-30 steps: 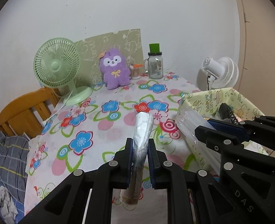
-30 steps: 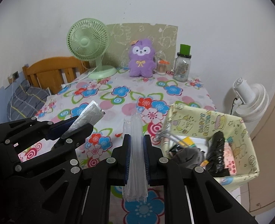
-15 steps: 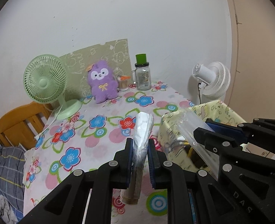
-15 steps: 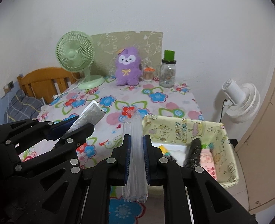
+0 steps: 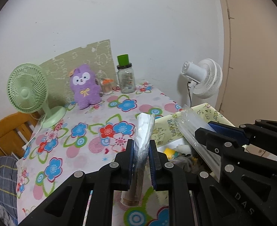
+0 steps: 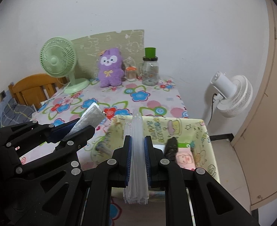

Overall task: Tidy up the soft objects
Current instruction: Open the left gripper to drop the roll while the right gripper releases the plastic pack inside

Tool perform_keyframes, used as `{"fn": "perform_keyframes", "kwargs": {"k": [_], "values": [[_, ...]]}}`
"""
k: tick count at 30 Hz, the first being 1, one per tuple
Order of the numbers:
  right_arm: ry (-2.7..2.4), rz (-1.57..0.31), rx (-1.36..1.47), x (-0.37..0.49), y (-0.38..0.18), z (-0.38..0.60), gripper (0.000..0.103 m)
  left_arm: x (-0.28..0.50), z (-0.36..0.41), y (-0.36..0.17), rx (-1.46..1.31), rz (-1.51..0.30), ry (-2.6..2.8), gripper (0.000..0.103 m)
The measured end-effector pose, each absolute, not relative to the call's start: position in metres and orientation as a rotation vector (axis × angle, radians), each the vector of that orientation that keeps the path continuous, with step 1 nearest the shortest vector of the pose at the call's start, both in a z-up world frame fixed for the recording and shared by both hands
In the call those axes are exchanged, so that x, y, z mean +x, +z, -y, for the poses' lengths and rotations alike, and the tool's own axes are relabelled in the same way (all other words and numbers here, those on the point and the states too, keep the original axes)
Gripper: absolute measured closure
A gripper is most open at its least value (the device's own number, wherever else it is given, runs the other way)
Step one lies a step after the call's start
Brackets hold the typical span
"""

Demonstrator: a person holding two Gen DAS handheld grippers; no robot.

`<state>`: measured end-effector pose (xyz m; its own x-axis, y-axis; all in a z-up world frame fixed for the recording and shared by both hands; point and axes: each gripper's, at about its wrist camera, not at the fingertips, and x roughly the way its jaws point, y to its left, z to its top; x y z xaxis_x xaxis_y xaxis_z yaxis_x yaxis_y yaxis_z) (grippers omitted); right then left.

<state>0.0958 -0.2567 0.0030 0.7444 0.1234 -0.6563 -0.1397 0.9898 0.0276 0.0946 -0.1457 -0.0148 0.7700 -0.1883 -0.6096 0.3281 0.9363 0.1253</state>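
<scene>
Black jaws, left gripper (image 5: 141, 146): clamped on a wrapped roll (image 5: 143, 137), silvery-white film over a brown cardboard core, standing nearly upright between the blue pads, core end poking out below.
Black jaws, right gripper (image 6: 137, 146): clamped on a clear plastic pack (image 6: 137, 150), flat and folded, upright between the pads, lower edge hanging beneath them.
Side by side: left gripper at the left edge of the right wrist view, right gripper at the right edge of the left wrist view, both tilted downward over the near edge of the table.
Fabric basket (image 6: 204, 131): pale yellow-green with cartoon prints, just past the right gripper's tips, at the table's right edge; clear plastic pack above its near wall.
Basket contents: black soft item (image 6: 171, 146), pink printed cloth (image 6: 185, 159), something yellow (image 5: 169, 152) and grey; details too jumbled to tell.
Tablecloth (image 5: 72, 131): white with blue, red and pink flowers, covering the whole table.
Green desk fan (image 5: 28, 92): far left of the table, cord trailing off the edge.
Purple plush toy (image 5: 84, 87): upright near the back, beside the green desk fan, against a green patterned board (image 6: 115, 41).
Small jar with orange top (image 6: 130, 72): just right of the plush.
Glass jar (image 6: 150, 71): black lid, green cup on top, right of the small jar.
White fan (image 6: 230, 94): off the table, by the wall at right.
Wooden headboard (image 6: 33, 88): left, behind the table.
</scene>
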Motion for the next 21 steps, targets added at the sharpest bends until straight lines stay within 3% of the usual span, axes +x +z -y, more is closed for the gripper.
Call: {"fn": "perform_keyframes", "kwargs": {"k": [16, 17, 21], "values": [[0.085, -0.764, 0.033, 0.127, -0.018, 0.298, 0.087, 0.129, 0.185, -0.041, 0.248, -0.708, -0.331, 0.086], [0.084, -0.767, 0.037, 0.129, -0.019, 0.299, 0.087, 0.13, 0.186, -0.042, 0.25, -0.713, -0.335, 0.084], [0.087, -0.772, 0.04, 0.133, -0.023, 0.301, 0.085, 0.136, 0.191, -0.046, 0.26, -0.722, -0.327, 0.059]]}}
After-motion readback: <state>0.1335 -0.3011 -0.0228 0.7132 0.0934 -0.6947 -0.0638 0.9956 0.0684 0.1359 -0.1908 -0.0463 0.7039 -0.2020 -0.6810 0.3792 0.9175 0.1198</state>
